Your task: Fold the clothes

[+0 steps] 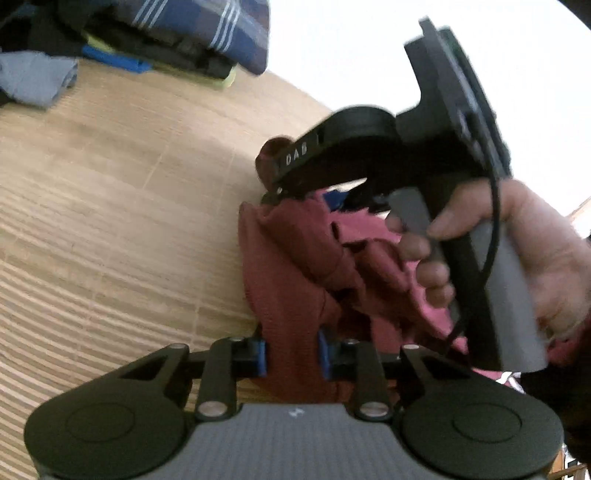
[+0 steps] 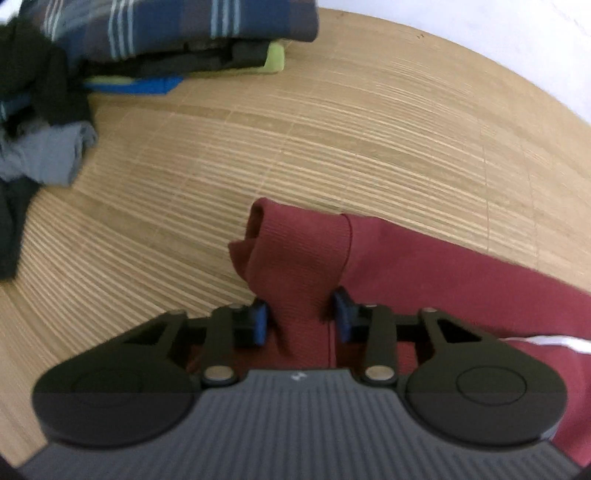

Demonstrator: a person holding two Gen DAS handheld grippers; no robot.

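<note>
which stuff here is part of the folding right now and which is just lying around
In the job:
- dark red garment
- left gripper, pinching it
- right gripper, pinching a fold of it

Lying about:
- plaid cloth on the stack
- grey garment
- bamboo mat underneath

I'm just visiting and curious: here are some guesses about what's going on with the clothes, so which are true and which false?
1. Both grippers pinch the dark red garment. True: left gripper and right gripper each have red cloth between their blue pads.
2. The surface is glass. False: it is a slatted bamboo mat.
3. A plaid item tops the pile. True.
4. The red garment is neatly folded. False: it lies bunched.
</note>
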